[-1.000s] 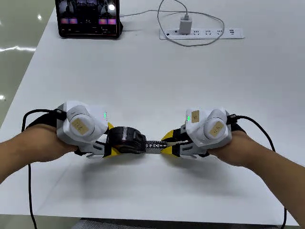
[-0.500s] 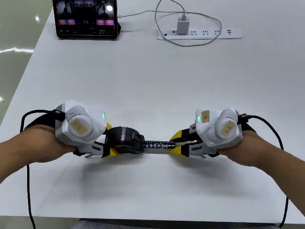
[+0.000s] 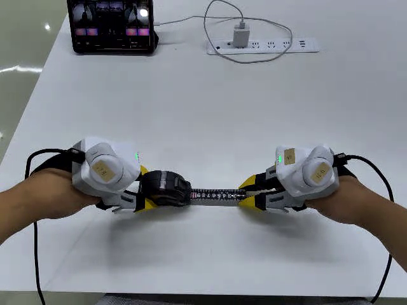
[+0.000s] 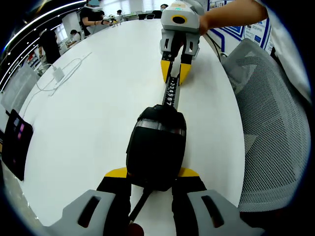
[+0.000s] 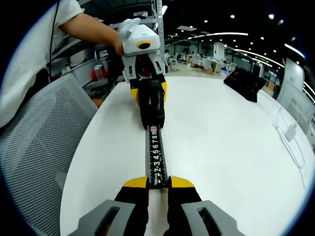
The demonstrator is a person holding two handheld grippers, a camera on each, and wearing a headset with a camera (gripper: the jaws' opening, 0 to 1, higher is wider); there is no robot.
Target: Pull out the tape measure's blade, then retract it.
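A black tape measure rests on the white table, held between the yellow-tipped jaws of my left gripper. In the left gripper view its black case sits between the jaws of my left gripper. A short length of dark numbered blade runs from the case rightward to my right gripper, which is shut on the blade's end. The right gripper view looks along the blade from my right gripper to the case.
A tablet with a lit screen stands at the table's far left. A white power strip with a plugged charger and looped cable lies at the far edge. Mesh chairs stand beside the table. Cables trail from both grippers.
My right gripper has moved to the right, drawing more blade out of the case. The left gripper and case have stayed in place.
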